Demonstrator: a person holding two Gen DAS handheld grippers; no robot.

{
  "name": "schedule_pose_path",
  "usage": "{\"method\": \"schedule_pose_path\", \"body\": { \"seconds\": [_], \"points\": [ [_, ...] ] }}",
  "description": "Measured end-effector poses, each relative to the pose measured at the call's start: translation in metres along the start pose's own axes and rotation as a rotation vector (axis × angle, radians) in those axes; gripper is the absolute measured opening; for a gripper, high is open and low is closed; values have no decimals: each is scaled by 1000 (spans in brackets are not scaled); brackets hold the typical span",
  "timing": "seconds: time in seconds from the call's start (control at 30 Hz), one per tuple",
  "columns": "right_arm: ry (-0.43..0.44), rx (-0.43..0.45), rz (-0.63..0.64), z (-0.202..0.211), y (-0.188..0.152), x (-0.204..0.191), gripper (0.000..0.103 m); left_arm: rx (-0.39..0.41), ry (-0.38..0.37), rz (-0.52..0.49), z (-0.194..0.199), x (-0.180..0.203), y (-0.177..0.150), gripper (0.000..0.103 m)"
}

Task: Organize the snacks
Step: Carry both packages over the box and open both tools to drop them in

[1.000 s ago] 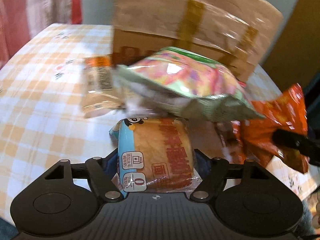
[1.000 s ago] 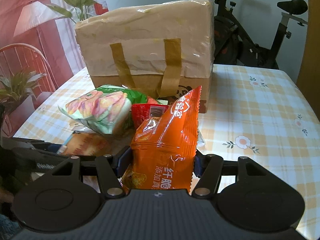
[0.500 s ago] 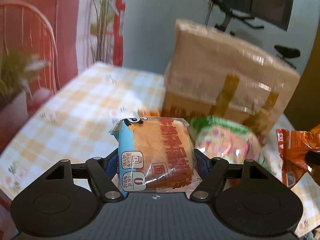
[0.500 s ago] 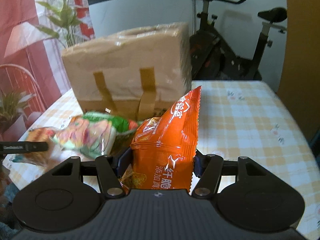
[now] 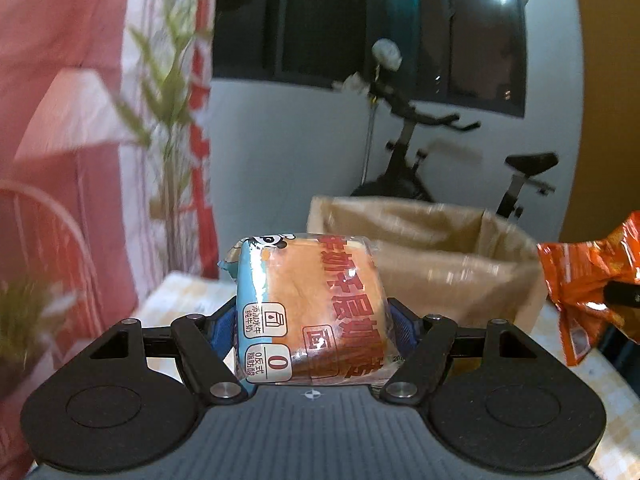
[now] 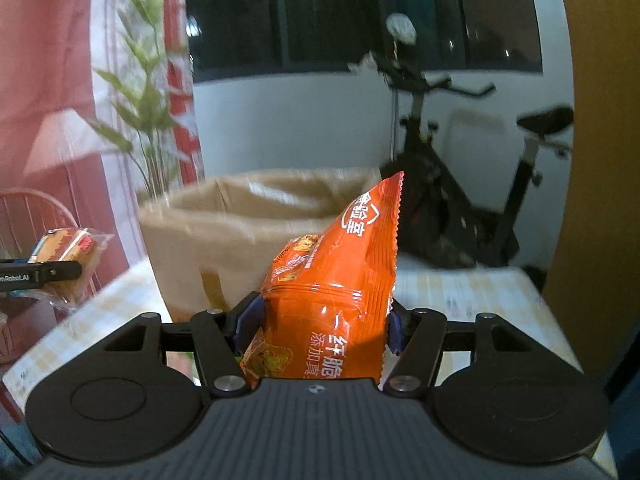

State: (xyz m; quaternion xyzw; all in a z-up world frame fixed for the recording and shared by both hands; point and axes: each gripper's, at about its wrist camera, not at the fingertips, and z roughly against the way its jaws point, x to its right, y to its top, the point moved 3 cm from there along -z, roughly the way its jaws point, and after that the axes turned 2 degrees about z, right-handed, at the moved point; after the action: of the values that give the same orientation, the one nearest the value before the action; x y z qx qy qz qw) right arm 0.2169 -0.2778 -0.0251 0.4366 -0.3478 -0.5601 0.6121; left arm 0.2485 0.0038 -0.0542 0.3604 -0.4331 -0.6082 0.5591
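At lower centre of the left wrist view, the left gripper [image 5: 310, 316] clamps a clear-wrapped bread loaf with blue panel [image 5: 308, 312], marked "0" in a circle. In the right wrist view, the right gripper [image 6: 316, 320] pinches an orange foil snack bag [image 6: 336, 296] with white Chinese writing. Behind both stands an open brown paper bag [image 6: 224, 232].

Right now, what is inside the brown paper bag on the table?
The brown paper bag stands open, but only its inner walls show. Its bottom is hidden behind the front wall, so the contents cannot be told.

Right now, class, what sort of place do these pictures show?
Probably a room in a home: a black exercise bike, a checked tablecloth under an open brown paper bag, and a green potted plant.
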Motion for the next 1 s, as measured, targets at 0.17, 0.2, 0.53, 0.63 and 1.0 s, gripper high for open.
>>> {"method": "schedule_pose_path", "body": {
  "seconds": [0.17, 0.2, 0.53, 0.63, 1.0],
  "points": [
    [20, 97, 27, -9, 38, -4, 63, 63, -48, -9, -15, 13, 37, 76],
    [20, 112, 39, -15, 45, -6, 63, 74, -63, -16, -21, 17, 45, 76],
    [-6, 136, 89, -107, 81, -9, 63, 23, -182, -32, -106, 55, 75, 77],
    [-15, 86, 91, -136, 78, -7, 63, -24, -201, -25, -133, 60, 70, 77],
    [-22, -58, 17, -172, 54, 6, 74, -55, -208, -48, -171, 65, 57, 87]
  ]
}}
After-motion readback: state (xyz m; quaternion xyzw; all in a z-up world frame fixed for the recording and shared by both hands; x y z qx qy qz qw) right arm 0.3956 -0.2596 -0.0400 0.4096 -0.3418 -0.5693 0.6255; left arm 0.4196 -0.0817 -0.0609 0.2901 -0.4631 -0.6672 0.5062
